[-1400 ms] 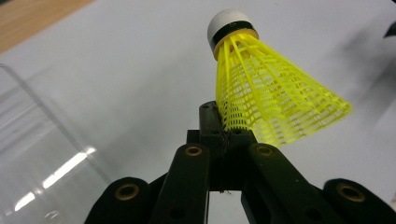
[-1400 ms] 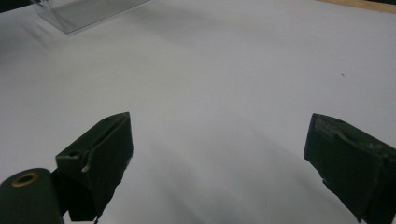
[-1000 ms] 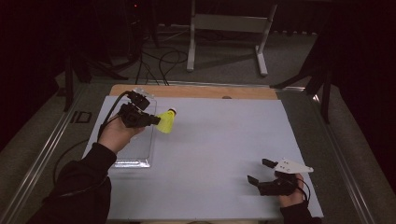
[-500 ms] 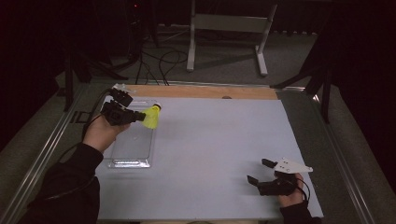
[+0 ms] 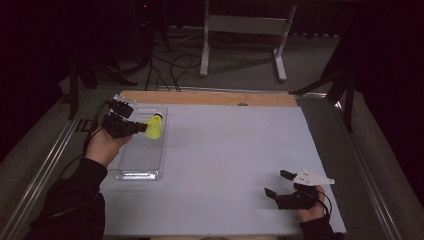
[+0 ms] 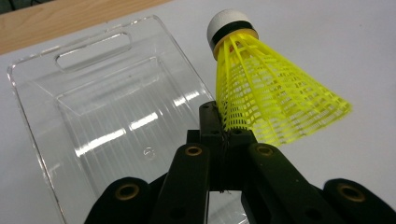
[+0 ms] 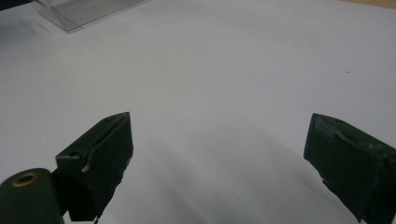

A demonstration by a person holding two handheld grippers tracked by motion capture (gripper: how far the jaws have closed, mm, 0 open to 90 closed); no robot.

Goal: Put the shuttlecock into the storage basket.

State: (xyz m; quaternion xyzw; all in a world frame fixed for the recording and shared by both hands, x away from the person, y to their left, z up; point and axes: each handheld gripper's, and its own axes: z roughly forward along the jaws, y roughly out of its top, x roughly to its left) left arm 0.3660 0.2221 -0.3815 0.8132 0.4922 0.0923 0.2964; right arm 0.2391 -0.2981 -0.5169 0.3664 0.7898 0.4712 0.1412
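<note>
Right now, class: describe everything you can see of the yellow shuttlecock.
The shuttlecock has a yellow plastic mesh skirt, a black band and a white rounded cap. The left gripper is shut on the skirt's edge, holding it tilted, cap pointing away, above the right rim of the clear plastic tray. Nothing else touches it.

Two hand-held grippers, both matte black. The left gripper (image 6: 223, 122) has linkage arms pinned with brass-coloured rivets, and a black cable (image 5: 75, 162) trails from it past a dark sleeve (image 5: 70, 205). The right gripper (image 7: 219, 163) has blocky black jaws with scuffed edges, one brass-ringed pivot and, in the high view, a pale three-cornered plate (image 5: 312, 178) on top.
</note>
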